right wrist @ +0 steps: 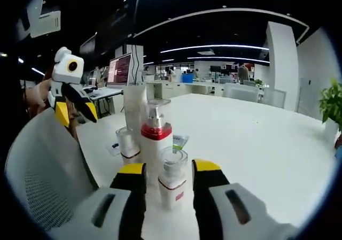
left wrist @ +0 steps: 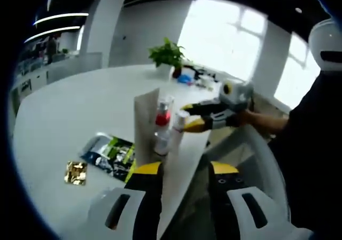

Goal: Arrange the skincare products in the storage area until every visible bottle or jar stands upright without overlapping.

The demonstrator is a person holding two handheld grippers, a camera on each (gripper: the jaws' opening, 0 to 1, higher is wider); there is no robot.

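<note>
- Right gripper view: right gripper (right wrist: 169, 177) spread around small bottle (right wrist: 173, 178), upright on table (right wrist: 256, 138) beside pump bottle (right wrist: 155, 138).
- Left gripper view: left gripper (left wrist: 184, 171) spread, empty, near table edge; bottles (left wrist: 163, 123) upright.

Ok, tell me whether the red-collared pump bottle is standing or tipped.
Standing: the pump bottle rises straight from the table, pump on top.
</note>
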